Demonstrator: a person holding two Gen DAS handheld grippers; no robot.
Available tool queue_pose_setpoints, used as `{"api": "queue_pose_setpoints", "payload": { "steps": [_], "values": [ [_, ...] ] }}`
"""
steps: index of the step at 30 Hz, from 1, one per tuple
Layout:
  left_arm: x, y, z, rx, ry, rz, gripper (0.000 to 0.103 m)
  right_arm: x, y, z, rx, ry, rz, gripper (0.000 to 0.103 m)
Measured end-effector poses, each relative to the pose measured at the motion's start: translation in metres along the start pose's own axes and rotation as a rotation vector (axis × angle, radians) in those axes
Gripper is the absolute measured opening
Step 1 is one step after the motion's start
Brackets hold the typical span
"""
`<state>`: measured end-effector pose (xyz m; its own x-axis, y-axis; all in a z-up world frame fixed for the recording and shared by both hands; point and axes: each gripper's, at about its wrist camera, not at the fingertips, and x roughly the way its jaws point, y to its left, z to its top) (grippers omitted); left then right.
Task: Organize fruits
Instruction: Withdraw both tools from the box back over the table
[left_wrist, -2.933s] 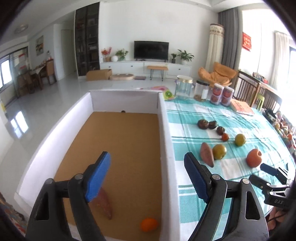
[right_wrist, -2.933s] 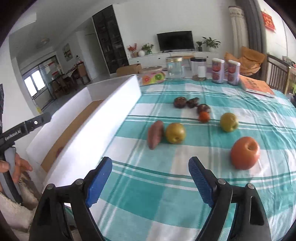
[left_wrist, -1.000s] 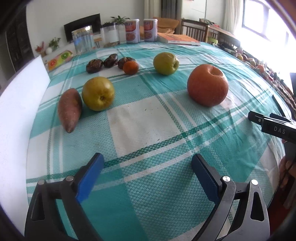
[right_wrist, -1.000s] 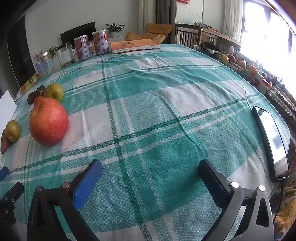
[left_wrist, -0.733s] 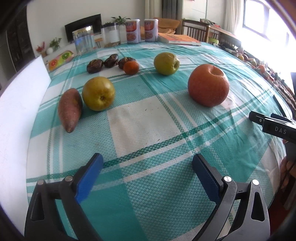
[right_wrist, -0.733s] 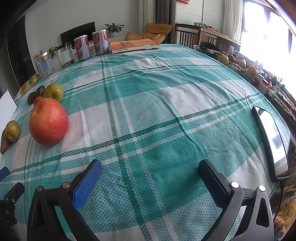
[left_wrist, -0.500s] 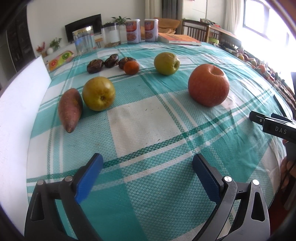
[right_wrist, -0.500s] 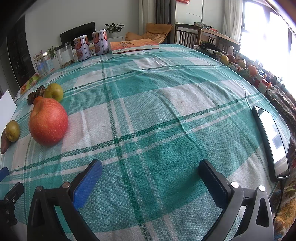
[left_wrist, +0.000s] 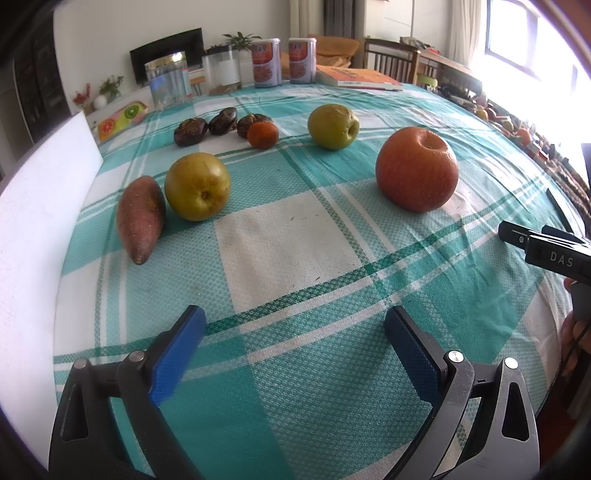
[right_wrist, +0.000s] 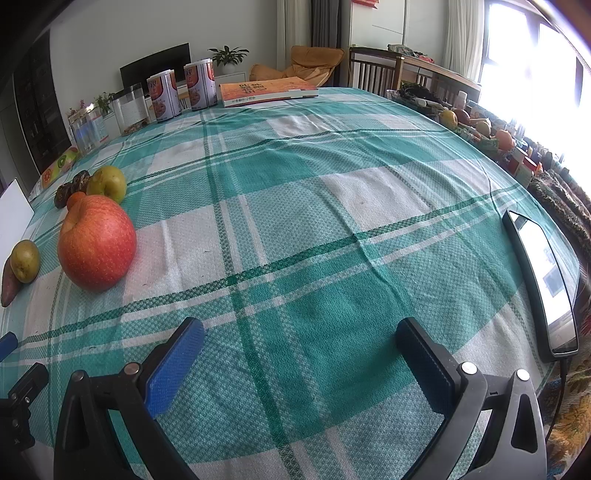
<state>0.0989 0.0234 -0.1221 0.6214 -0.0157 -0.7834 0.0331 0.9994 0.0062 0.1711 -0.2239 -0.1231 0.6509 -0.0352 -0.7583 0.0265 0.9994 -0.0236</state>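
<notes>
1. Both tongs are held apart and empty: the left gripper (left_wrist: 293, 345) faces the fruit, and the right gripper (right_wrist: 301, 350) is aimed at bare tablecloth (right_wrist: 332, 221).
2. The red apple (left_wrist: 417, 170), pear (left_wrist: 197, 186) and sweet potato (left_wrist: 140, 218) are left loose on the cloth, beside the white box wall (left_wrist: 40, 206).
3. A round fruit could be nudged and sent rolling if one finger is landed first.
4. The phone (right_wrist: 543, 273) at the table edge could be struck by a careless right swing.

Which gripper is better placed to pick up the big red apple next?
Probably the left gripper. Its open fingers face the produce, with the red apple ahead and slightly right. The right gripper, also open, points at bare tablecloth; there the apple sits far to its left side.
</notes>
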Motion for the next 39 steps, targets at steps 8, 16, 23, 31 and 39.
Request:
{"api": "queue_pose_setpoints", "payload": {
  "steps": [8,16,23,31,39],
  "values": [
    [0.0001,-0.0003,-0.0001,0.000,0.000,0.000,0.099,-0.0001,0.0000,-0.0001,-0.001,0.000,0.001,0.103],
    [0.0001,-0.0002,-0.0001,0.000,0.000,0.000,0.099,-0.0001,0.0002,-0.0002,0.000,0.000,0.000,0.103],
    [0.0002,-0.0001,0.0000,0.001,0.000,0.000,0.099,-0.0002,0.0004,-0.0004,-0.001,-0.001,0.000,0.103],
    [0.0001,-0.0003,-0.0002,-0.002,0.000,-0.001,0.099,-0.0003,0.0005,-0.0004,-0.001,0.000,0.000,0.103],
    [-0.0073,0.0090,-0.0042,-0.023,0.043,-0.050,0.098,-0.0003,0.0005,-0.0004,-0.001,0.000,0.000,0.103]
  ]
}}
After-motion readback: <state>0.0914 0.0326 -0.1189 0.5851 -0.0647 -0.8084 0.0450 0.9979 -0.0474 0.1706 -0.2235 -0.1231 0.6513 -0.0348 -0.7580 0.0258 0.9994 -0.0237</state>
